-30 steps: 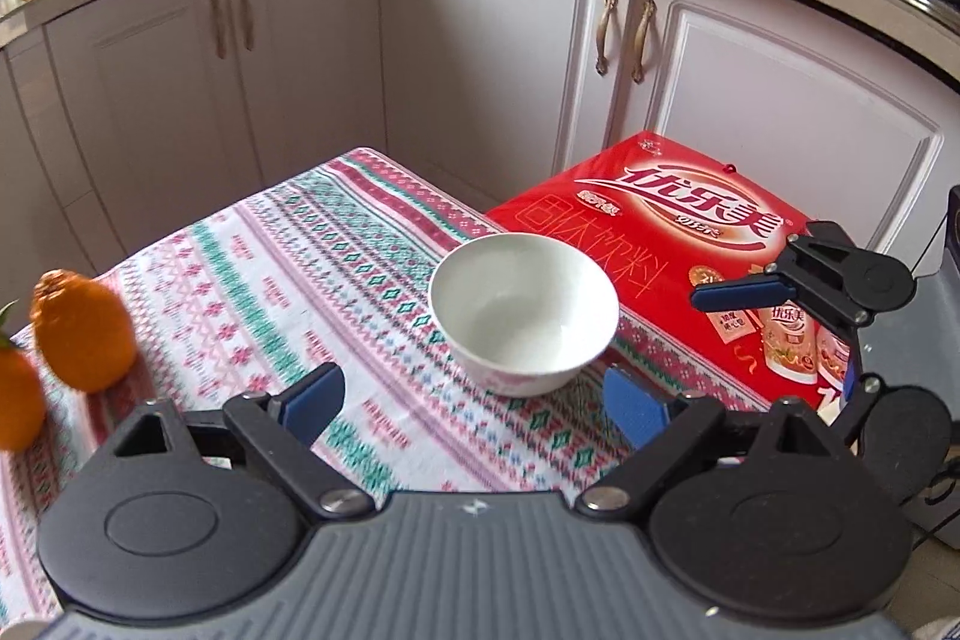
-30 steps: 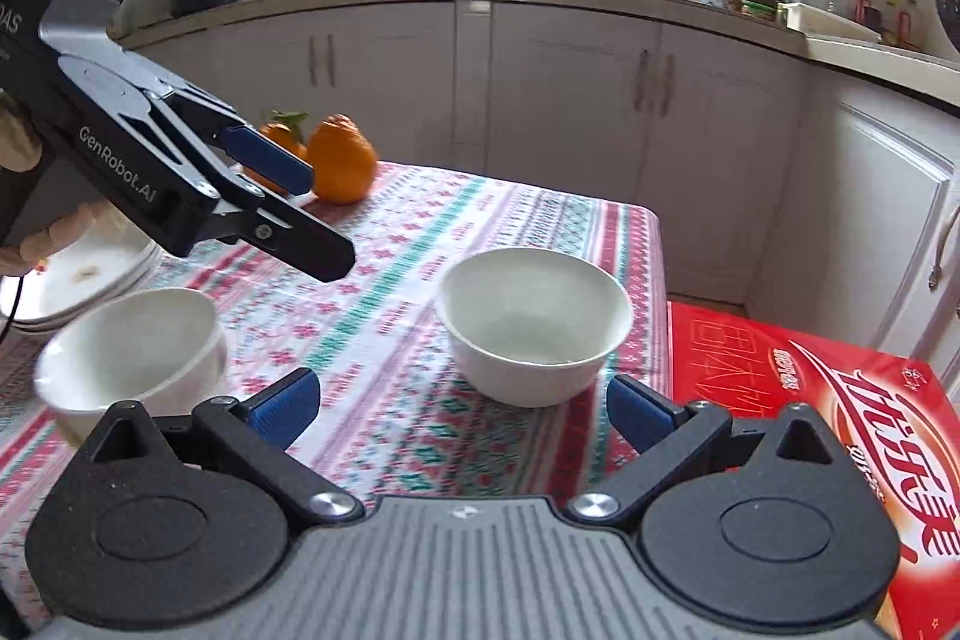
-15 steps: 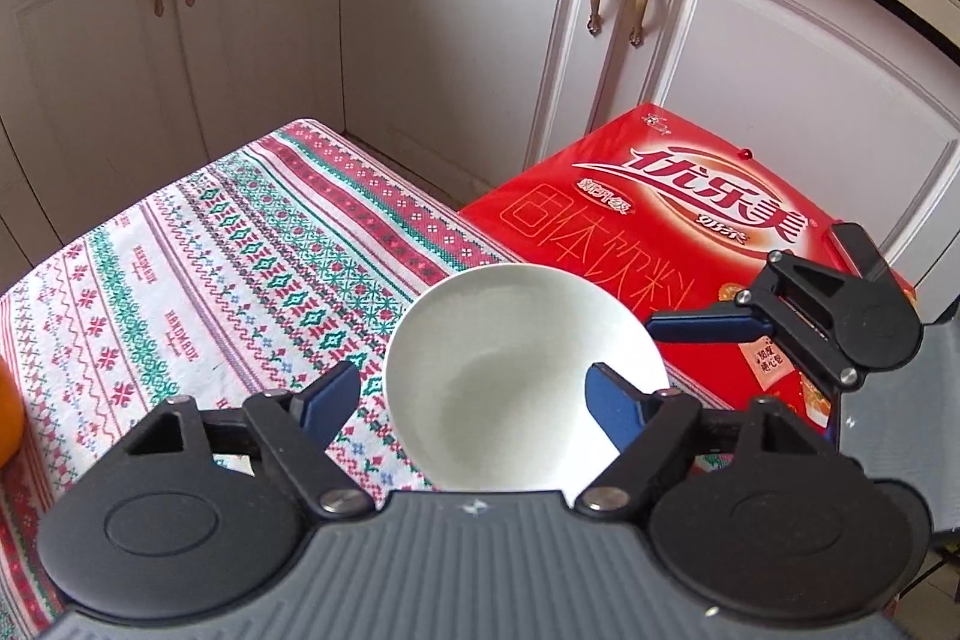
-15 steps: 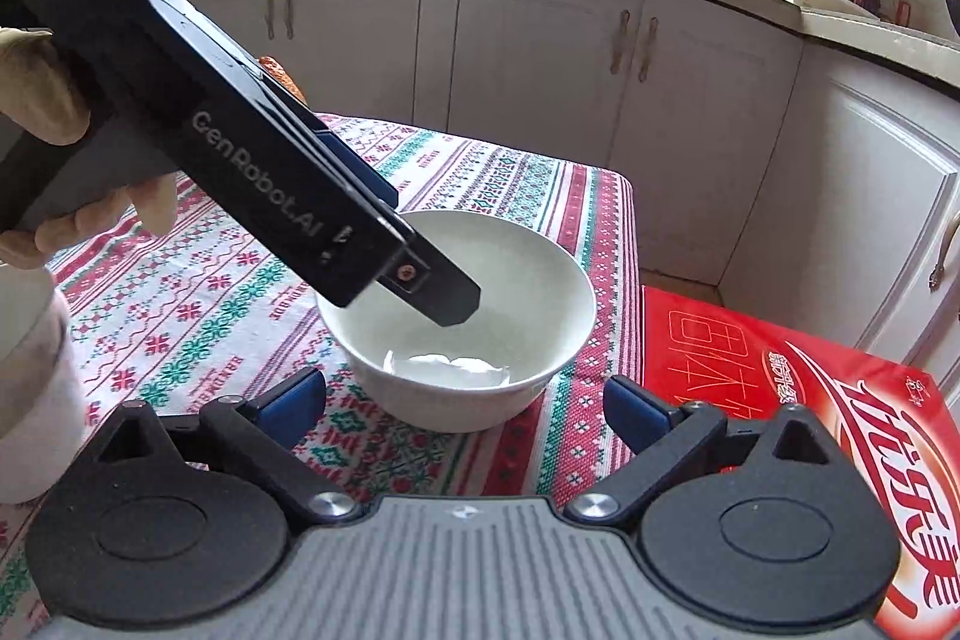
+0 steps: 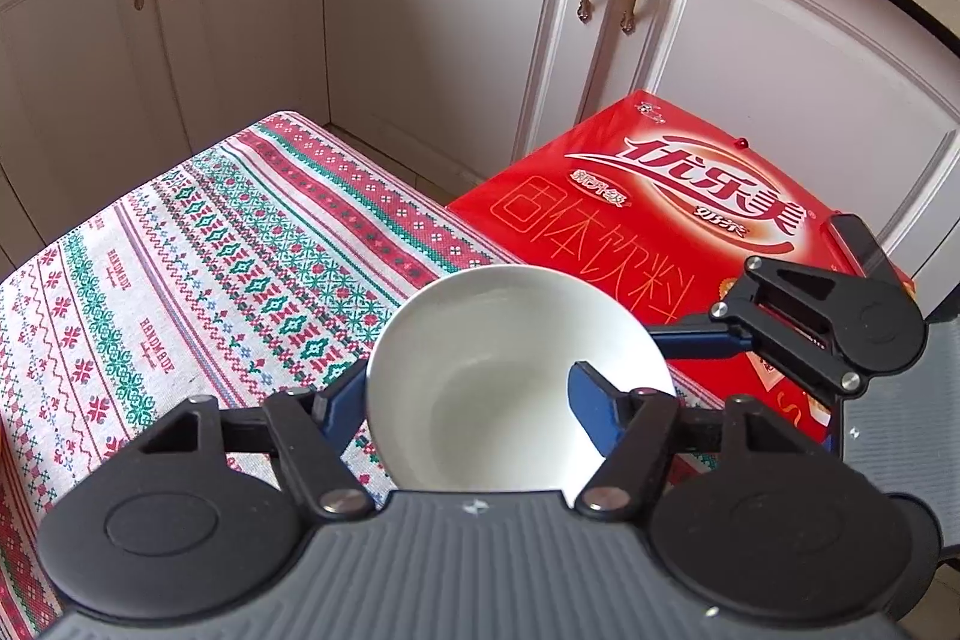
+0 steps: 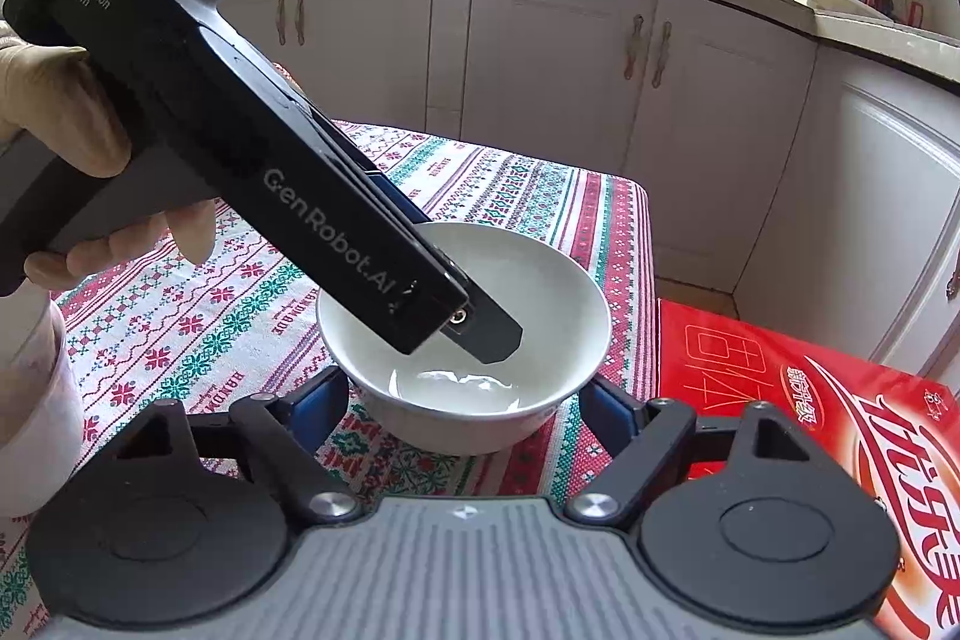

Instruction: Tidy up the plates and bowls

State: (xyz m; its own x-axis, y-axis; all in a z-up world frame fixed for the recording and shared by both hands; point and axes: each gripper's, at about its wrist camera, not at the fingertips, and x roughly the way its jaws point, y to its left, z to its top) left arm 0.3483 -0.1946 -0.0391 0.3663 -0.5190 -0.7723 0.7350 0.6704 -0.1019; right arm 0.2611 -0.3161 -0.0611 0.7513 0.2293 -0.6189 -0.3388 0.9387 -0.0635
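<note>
A white bowl stands on the patterned tablecloth near the table's corner; it also shows in the right wrist view. My left gripper is open and straddles the bowl's near rim: the left finger is outside the wall, the right finger is inside. In the right wrist view the left gripper's body reaches down into the bowl. My right gripper is open, with a finger on either side of the bowl's base. A second white bowl is at the left edge.
A red drinks carton sits beside the table on the right, also in the right wrist view. White kitchen cabinets stand behind. The table edge runs just past the bowl.
My left gripper has come down onto the bowl, from in front of it to straddling its rim. My right gripper has moved closer, its fingers now flanking the bowl's base.
</note>
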